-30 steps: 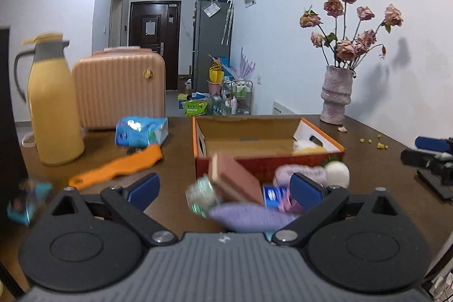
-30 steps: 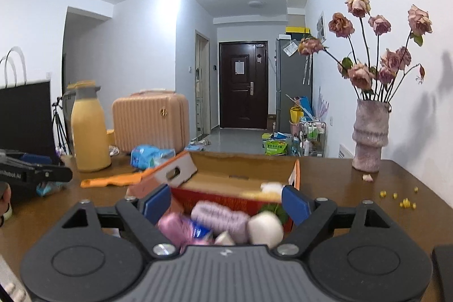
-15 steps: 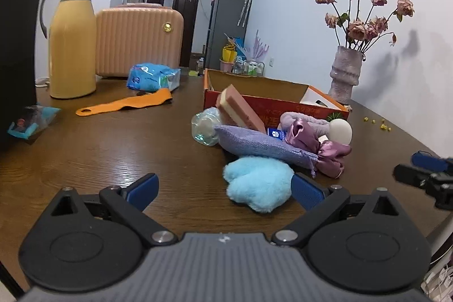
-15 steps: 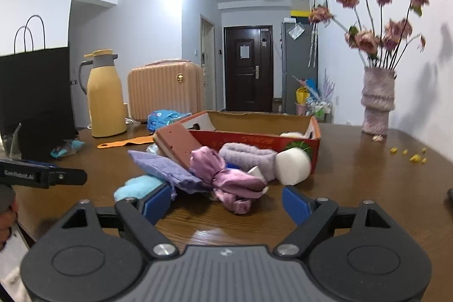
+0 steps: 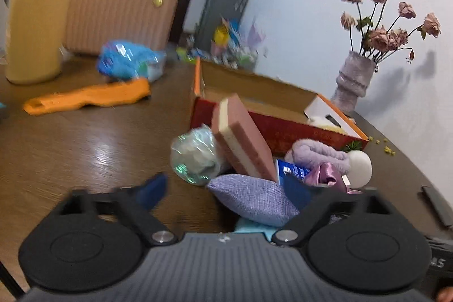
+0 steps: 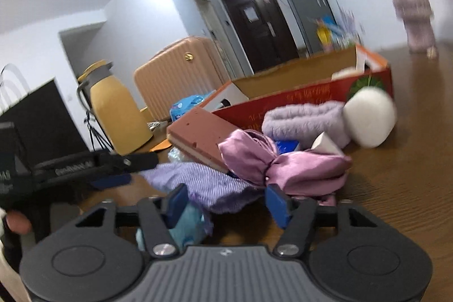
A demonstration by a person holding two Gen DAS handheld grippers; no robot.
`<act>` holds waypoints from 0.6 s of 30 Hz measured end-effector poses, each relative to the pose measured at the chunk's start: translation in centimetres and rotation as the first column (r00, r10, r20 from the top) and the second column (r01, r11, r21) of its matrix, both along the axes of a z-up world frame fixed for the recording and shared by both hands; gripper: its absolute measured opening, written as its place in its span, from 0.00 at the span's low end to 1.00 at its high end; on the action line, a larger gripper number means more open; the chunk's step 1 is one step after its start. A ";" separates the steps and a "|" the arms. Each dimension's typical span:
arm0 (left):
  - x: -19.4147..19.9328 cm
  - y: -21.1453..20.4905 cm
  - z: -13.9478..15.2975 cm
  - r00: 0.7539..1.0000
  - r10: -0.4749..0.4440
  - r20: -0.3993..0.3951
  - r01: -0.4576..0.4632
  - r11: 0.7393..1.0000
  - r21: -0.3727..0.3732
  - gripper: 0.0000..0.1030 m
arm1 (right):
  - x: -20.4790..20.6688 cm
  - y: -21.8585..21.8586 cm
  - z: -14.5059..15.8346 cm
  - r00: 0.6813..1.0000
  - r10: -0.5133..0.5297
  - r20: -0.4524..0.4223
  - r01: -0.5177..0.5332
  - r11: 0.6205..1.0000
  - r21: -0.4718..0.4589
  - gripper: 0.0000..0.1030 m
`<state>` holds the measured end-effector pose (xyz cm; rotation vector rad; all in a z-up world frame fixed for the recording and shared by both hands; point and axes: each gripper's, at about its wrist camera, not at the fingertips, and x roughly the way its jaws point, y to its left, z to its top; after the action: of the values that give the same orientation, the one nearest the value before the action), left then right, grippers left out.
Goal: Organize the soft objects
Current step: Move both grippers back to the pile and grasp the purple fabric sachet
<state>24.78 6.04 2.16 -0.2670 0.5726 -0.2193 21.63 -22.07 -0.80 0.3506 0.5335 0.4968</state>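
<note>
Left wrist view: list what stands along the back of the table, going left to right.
Yellow thermos jug → peach ribbed suitcase → blue plastic packet → open red cardboard box → grey vase of dried roses.

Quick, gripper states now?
Left gripper: open, just closing around lilac pouch, not gripping.
Right gripper: just closing, lilac pouch between, grip unclear.

I see a glossy wooden table (image 5: 85,137) under a shiny satin cloth (image 6: 283,163), a woven lilac pouch (image 5: 254,200) and a fluffy purple roll (image 6: 305,118). The box (image 5: 283,115) looks like matt cardboard. The sponge (image 5: 240,140) looks porous, beside crinkly clear plastic (image 5: 195,157).
</note>
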 end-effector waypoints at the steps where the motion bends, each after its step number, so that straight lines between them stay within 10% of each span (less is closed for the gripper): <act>1: 0.6 0.2 -0.3 0.999 -0.029 -0.026 0.028 0.999 -0.033 0.50 | 0.6 0.2 -0.2 1.000 0.002 -0.018 -0.001 1.000 0.024 0.49; 6: 0.8 0.3 -1.3 0.997 -0.055 -0.054 0.050 0.996 -0.080 0.15 | 2.1 1.5 -1.0 0.998 0.028 -0.064 -0.026 0.999 0.030 0.18; 18: -10.3 -2.9 3.1 0.977 -0.156 0.145 0.169 0.983 -0.078 0.10 | -6.6 -1.8 3.7 0.986 0.087 0.139 -0.072 0.992 -0.106 0.16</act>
<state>14.46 3.10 5.24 -0.2897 0.4473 -0.4198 15.08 -23.84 2.90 0.1962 0.4318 0.5660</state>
